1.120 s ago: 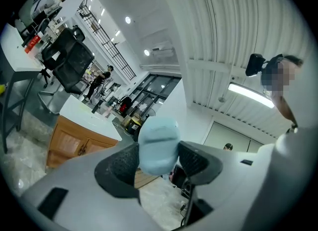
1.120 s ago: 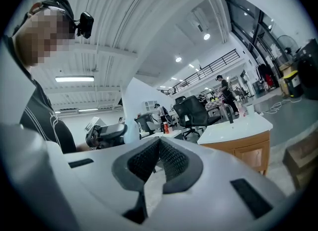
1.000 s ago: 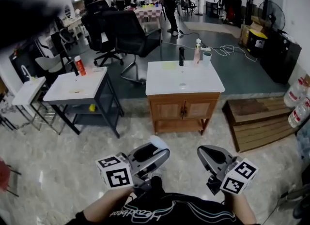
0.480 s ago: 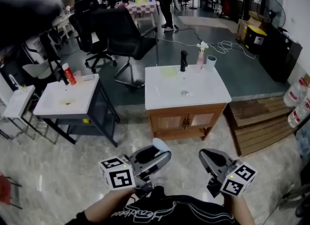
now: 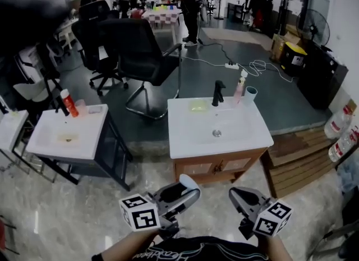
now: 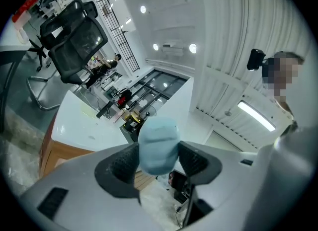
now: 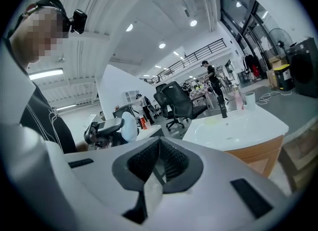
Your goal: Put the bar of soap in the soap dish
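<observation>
In the head view my left gripper (image 5: 189, 188) is low at the centre, shut on a pale blue bar of soap (image 5: 189, 181). The left gripper view shows the soap (image 6: 158, 143) pinched between both pads and sticking out past them. Level with it on the right, my right gripper (image 5: 238, 193) is shut with nothing in it; its pads (image 7: 169, 161) meet. Ahead stands a wooden cabinet with a white washbasin top (image 5: 185, 136). A yellow-green soap dish (image 5: 198, 106) lies at the basin's back left, beside a black tap (image 5: 217, 93). Both grippers are well short of the cabinet.
A pink pump bottle (image 5: 240, 90) and a cup (image 5: 250, 95) stand right of the tap. A second white basin table (image 5: 50, 145) with a red bottle (image 5: 69, 104) is at the left. Black office chairs (image 5: 140, 52) stand behind; wooden pallets (image 5: 294, 150) and water jugs (image 5: 339, 120) lie at the right.
The washbasin cabinet has come nearer and sits lower in the head view as both grippers moved toward it. The soap stays held in the left gripper; the right stays shut.
</observation>
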Motion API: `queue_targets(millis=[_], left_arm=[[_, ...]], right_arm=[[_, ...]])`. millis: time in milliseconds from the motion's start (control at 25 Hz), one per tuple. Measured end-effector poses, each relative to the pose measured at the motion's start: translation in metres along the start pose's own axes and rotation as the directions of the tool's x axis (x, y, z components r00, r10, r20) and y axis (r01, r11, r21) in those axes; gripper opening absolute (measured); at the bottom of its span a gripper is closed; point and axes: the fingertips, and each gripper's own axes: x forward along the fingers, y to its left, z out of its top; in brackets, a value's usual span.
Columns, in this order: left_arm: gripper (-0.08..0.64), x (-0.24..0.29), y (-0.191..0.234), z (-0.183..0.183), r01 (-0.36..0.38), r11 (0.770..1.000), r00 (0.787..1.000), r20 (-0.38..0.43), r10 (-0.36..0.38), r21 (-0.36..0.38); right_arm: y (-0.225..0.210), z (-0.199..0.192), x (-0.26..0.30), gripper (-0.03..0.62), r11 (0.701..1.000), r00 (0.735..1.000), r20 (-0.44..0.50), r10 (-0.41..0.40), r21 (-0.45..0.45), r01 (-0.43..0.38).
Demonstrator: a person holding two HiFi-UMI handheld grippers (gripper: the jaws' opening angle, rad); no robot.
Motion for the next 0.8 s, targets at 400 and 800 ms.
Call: queue_targets(millis=[400, 800], left_arm=[[0.265, 0.015, 0.083, 0.044, -0.011, 1.0, 1.0, -0.014, 0.011, 0.003], [0.265, 0.037, 0.118, 0.044, -0.029, 0.998, 0.999, -0.039, 0.027, -0.048]], right_arm=[[-0.044, 0.015, 0.085, 0.028, 1.0, 1.0, -0.006, 0.002, 0.01, -0.001], [-0.072, 0.003, 0.111, 0.028, 0.995, 0.999, -0.039, 0.037, 0.09, -0.033]])
